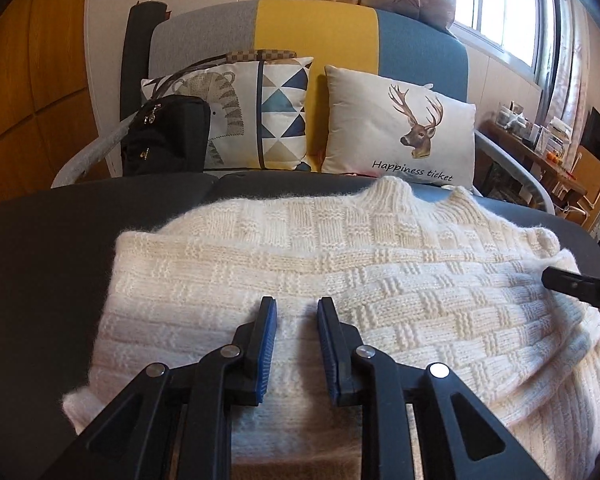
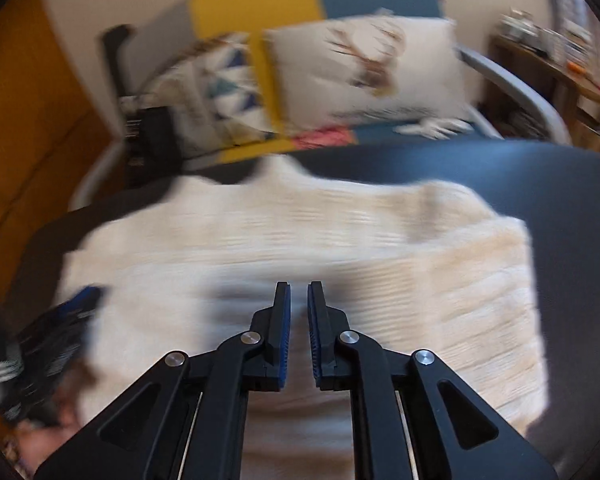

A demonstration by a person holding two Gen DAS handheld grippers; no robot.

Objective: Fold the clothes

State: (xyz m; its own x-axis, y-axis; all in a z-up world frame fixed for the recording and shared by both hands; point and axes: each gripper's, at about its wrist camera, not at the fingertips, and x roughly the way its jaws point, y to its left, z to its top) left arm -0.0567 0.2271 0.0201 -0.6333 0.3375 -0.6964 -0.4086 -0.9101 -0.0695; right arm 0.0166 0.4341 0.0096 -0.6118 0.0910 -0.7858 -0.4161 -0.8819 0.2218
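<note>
A cream knitted sweater (image 1: 340,256) lies spread on a dark table (image 1: 40,264), its collar toward the far edge. My left gripper (image 1: 297,302) hovers over the sweater's near part, open, with nothing between its blue pads. The right gripper's black finger (image 1: 580,284) reaches in at the sweater's right side. The right wrist view is blurred: the sweater (image 2: 300,232) fills the middle, and my right gripper (image 2: 299,285) sits above it with its pads almost together and nothing held. The left gripper (image 2: 56,328) shows as a blur at the left edge.
Behind the table stands a grey, yellow and blue sofa (image 1: 316,24) with a deer cushion (image 1: 400,124), a patterned cushion (image 1: 260,116) and a black bag (image 1: 164,136). A cluttered wooden shelf (image 1: 540,148) is at the right under a window.
</note>
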